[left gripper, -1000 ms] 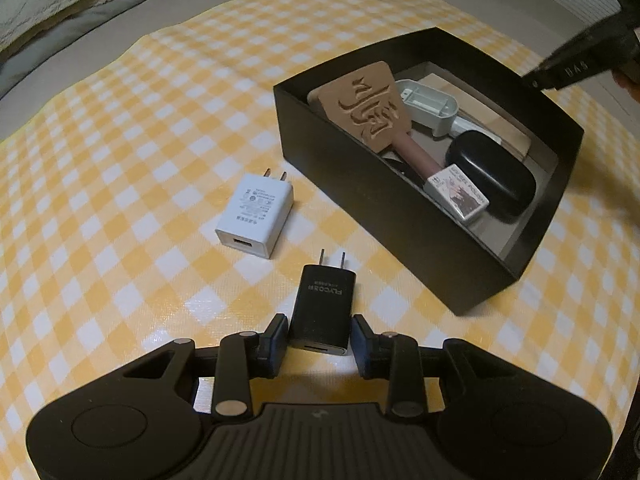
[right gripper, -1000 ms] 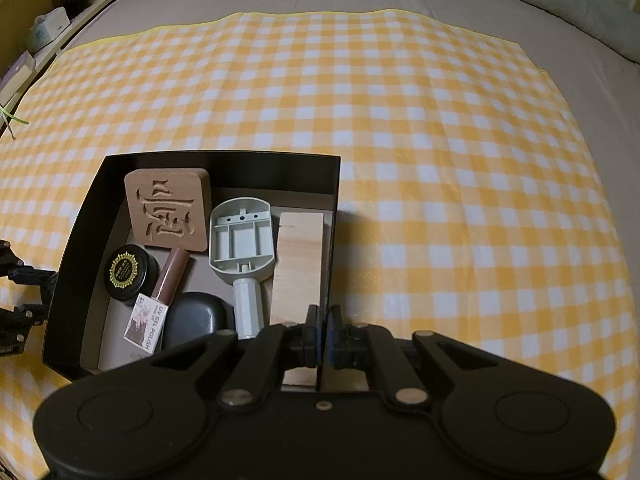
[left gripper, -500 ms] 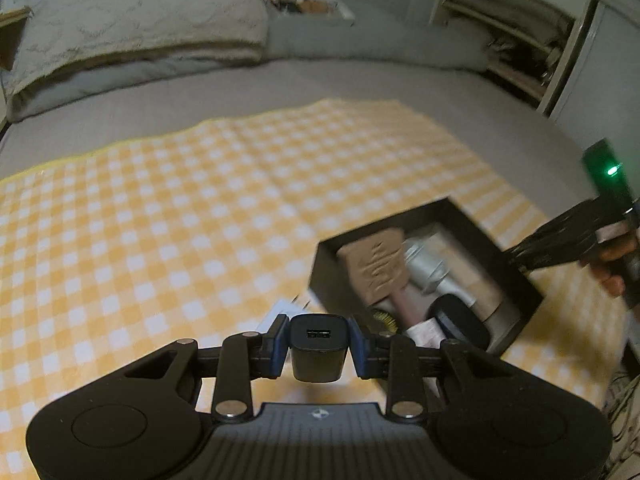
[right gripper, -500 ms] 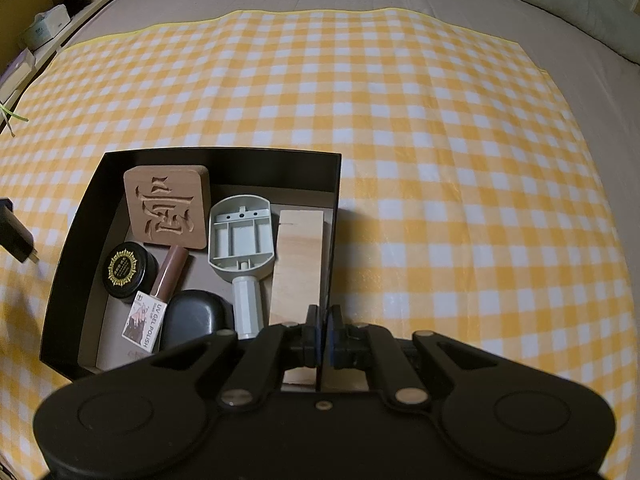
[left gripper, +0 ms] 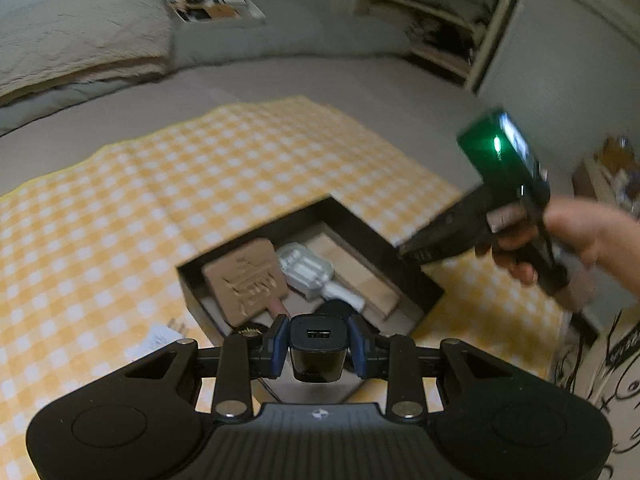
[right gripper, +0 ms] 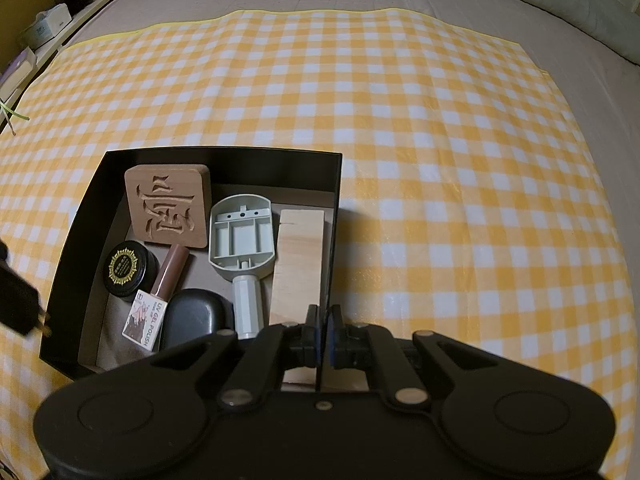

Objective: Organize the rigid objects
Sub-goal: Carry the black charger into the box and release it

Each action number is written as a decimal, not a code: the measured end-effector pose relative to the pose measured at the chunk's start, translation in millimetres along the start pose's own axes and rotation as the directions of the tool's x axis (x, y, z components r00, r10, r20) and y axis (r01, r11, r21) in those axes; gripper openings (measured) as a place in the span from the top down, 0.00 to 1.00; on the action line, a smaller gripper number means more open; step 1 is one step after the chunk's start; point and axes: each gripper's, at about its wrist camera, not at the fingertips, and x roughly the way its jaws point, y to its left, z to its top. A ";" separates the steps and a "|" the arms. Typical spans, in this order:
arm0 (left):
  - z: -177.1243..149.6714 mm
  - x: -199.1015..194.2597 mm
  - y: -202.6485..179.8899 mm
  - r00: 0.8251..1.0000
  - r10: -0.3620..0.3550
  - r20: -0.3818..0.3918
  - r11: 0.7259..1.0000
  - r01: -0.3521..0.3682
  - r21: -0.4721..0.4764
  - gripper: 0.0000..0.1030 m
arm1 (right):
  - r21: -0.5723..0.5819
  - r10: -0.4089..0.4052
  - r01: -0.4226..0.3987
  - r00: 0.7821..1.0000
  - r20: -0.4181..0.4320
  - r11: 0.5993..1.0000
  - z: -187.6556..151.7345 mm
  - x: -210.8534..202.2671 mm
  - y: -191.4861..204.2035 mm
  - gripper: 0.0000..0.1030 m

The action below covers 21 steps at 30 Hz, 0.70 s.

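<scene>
My left gripper [left gripper: 318,340] is shut on a black USB charger [left gripper: 318,354], held in the air over the near end of the black box [left gripper: 360,220]; its prongs show at the left edge of the right wrist view [right gripper: 16,300]. A white charger [left gripper: 160,338] lies on the checked cloth left of the box, partly hidden. My right gripper [right gripper: 323,334] is shut on the thin right wall of the box [right gripper: 80,248]. Inside lie a carved wooden block [right gripper: 168,204], a grey plastic part [right gripper: 242,236], a wood slab [right gripper: 298,264], a black jar [right gripper: 128,270], a gel polish bottle [right gripper: 160,296] and a black case [right gripper: 194,316].
The yellow checked cloth [right gripper: 440,160] covers a grey bed, with pillows [left gripper: 80,52] at the far side. A hand [left gripper: 580,236] grips the right tool beside the box. Shelves [right gripper: 36,40] stand at the far left of the bed.
My left gripper closed on the black charger, lifted it off the cloth and carried it up over the box. The right gripper and the box stayed still.
</scene>
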 end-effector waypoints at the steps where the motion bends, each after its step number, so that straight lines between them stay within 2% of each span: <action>1: -1.0 5.0 -4.0 1.000 0.003 -0.021 1.000 -0.003 0.013 0.68 | 0.000 0.000 0.000 1.000 0.000 1.000 0.0 -0.2 -0.2 0.96; 8: -10.3 30.8 -19.5 0.986 0.105 -0.133 0.984 -0.084 0.155 0.68 | -0.002 0.001 -0.001 1.000 -0.001 1.000 0.0 -0.3 -0.8 0.96; 15: -14.4 42.2 -14.3 0.976 0.134 -0.171 0.981 -0.106 0.165 0.66 | -0.003 0.001 -0.001 1.000 -0.001 1.000 -0.6 -1.0 -0.8 0.96; 17: -14.5 42.6 -15.7 0.976 0.132 -0.174 0.981 -0.103 0.167 0.54 | -0.002 0.001 -0.001 1.000 -0.001 1.000 -0.7 -1.0 -0.7 0.96; 19: -14.1 42.3 -16.8 0.977 0.121 -0.175 0.982 -0.092 0.163 0.47 | 0.000 0.002 -0.002 1.000 -0.002 1.000 -0.7 -0.9 -0.9 0.95; 21: -14.3 41.6 -18.0 0.978 0.116 -0.174 0.982 -0.088 0.165 0.47 | 0.000 0.001 -0.001 1.000 -0.002 1.000 -1.3 -0.8 -0.2 0.95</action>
